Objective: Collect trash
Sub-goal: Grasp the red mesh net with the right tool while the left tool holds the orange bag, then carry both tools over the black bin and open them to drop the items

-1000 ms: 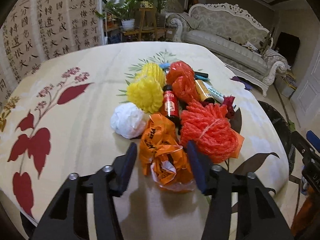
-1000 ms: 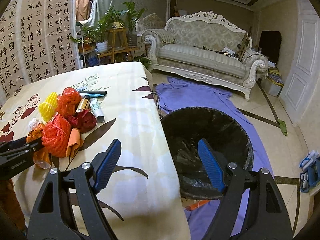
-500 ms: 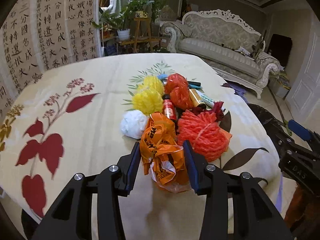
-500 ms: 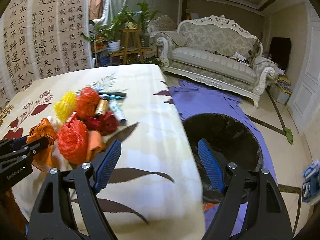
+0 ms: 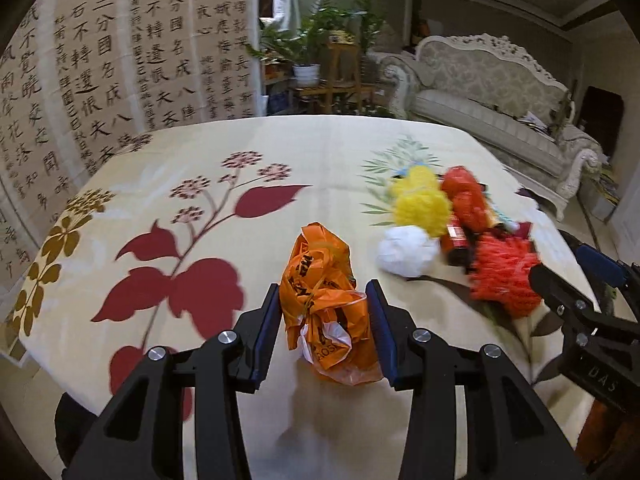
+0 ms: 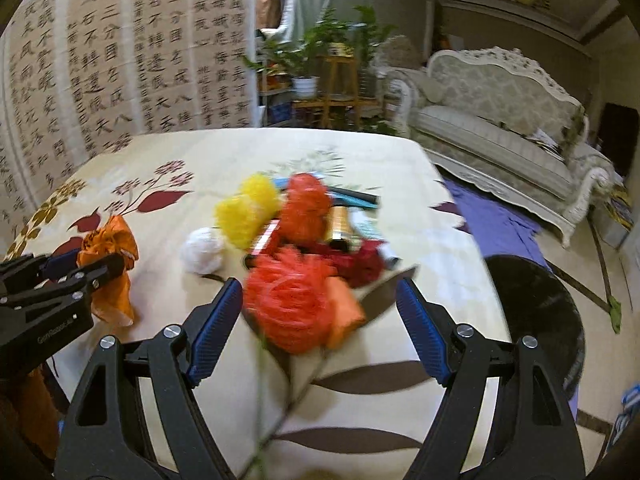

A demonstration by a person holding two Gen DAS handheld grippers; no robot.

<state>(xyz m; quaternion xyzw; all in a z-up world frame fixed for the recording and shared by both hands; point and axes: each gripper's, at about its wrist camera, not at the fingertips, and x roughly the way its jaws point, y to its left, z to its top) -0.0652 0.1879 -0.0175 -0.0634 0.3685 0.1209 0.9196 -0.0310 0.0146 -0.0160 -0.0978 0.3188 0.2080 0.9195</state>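
Note:
My left gripper [image 5: 325, 332] is shut on a crumpled orange plastic bag [image 5: 322, 300] and holds it above the floral tablecloth, left of the trash pile. The bag also shows in the right wrist view [image 6: 110, 268], in the left gripper [image 6: 86, 268]. My right gripper [image 6: 320, 320] is open, its jaws on either side of a red mesh ball [image 6: 292, 300] at the near end of the pile. The pile holds yellow mesh balls [image 6: 244, 212], a white wad [image 6: 202, 250], another red mesh ball [image 6: 306, 208], small bottles and tubes [image 6: 340, 228]. The right gripper shows at the left wrist view's right edge [image 5: 576, 280].
A black-lined trash bin [image 6: 536, 320] stands on the floor right of the table [image 6: 360, 400], on a purple cloth [image 6: 500, 228]. A white sofa [image 6: 500, 132] is beyond it. A calligraphy screen [image 5: 100, 68] and potted plants [image 5: 316, 52] stand behind the table.
My left gripper closed on the orange bag and carried it left, away from the pile. My right gripper swung left from the bin to the red mesh ball.

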